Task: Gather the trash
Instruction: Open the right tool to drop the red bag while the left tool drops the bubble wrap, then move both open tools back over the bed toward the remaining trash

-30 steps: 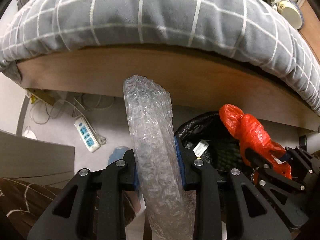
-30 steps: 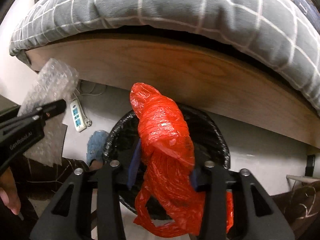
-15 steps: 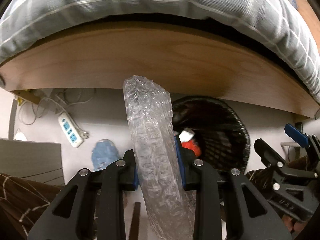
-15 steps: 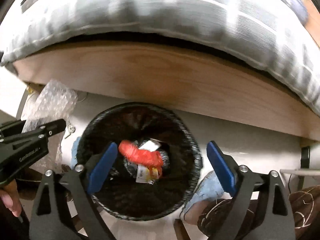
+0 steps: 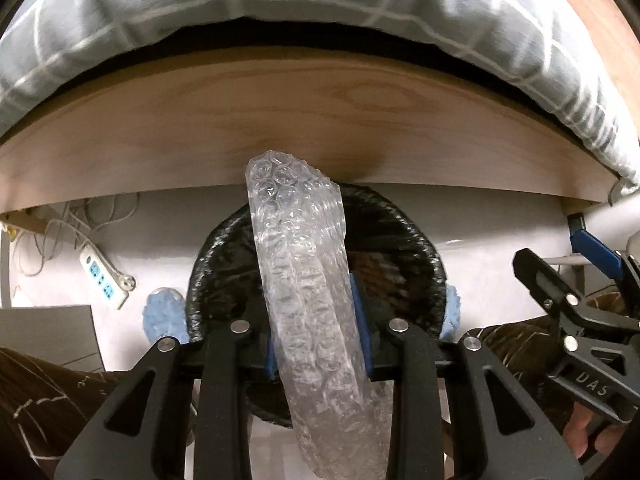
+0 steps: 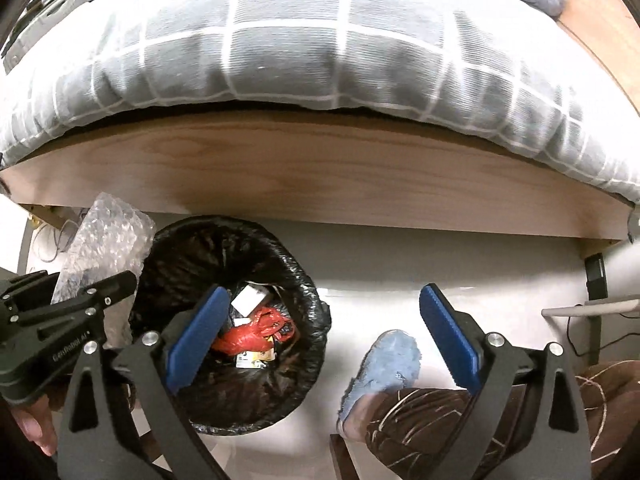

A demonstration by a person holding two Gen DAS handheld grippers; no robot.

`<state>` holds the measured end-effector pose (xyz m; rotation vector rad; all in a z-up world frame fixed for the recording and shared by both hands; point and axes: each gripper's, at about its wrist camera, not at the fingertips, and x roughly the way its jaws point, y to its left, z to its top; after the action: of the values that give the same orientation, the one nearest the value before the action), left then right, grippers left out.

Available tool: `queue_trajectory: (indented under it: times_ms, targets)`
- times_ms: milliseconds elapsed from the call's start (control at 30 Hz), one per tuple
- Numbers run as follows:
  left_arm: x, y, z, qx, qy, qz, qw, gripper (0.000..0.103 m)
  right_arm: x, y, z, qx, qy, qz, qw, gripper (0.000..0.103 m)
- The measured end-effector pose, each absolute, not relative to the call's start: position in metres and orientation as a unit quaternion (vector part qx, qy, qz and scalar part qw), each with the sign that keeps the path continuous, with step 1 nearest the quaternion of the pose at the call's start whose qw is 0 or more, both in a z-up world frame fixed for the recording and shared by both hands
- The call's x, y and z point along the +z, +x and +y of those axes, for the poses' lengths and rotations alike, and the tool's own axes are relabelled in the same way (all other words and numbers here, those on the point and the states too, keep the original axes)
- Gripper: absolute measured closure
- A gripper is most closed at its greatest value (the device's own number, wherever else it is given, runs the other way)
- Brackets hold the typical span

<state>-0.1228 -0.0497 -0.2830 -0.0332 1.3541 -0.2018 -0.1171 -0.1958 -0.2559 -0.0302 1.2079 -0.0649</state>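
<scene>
Bubble wrap (image 5: 308,280) clamped in left claw (image 5: 318,332)

Left tool (image 5: 318,330) clamped, blue pads (image 5: 359,320) pressing both sides of what it holds; fingers parallel, pointing forward and down. In the right wrist view it enters from the lower left (image 6: 120,280), a bare hand (image 6: 30,424) gripping its handle below. Right tool (image 6: 322,330) spread wide, blue pads (image 6: 198,334) well apart, nothing between them. In the left wrist view it sits at the far right (image 5: 560,280), fingertips of the holding hand (image 5: 586,430) showing under it. Both tools side by side, close.
</scene>
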Motion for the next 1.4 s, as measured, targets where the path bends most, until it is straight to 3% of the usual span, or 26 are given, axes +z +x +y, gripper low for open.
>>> queue_trajectory:
  times_ms: [133, 333, 433, 567, 1400]
  targets:
    - [-0.281, -0.125, -0.057, -0.084, 0.008, 0.614, 0.784, 0.039, -0.254, -0.12, -0.203, -0.04, -0.016, 0.567, 0.823, 0.011]
    - [-0.274, -0.124, -0.057, -0.073, 0.023, 0.603, 0.794, 0.016, -0.243, -0.119, -0.213, -0.051, -0.005, 0.557, 0.829, 0.011]
    - [-0.262, -0.12, -0.053, -0.065, 0.029, 0.59, 0.804, 0.01, -0.229, -0.116, -0.214, -0.049, -0.004, 0.544, 0.838, 0.011]
    - [-0.235, -0.117, -0.045, -0.049, 0.035, 0.565, 0.823, 0.006, -0.21, -0.109, -0.213, -0.044, -0.003, 0.526, 0.849, 0.011]
    - [-0.118, -0.05, 0.007, 0.006, -0.027, 0.5, 0.865, 0.006, -0.104, -0.041, -0.222, -0.031, 0.004, 0.443, 0.896, 0.011]
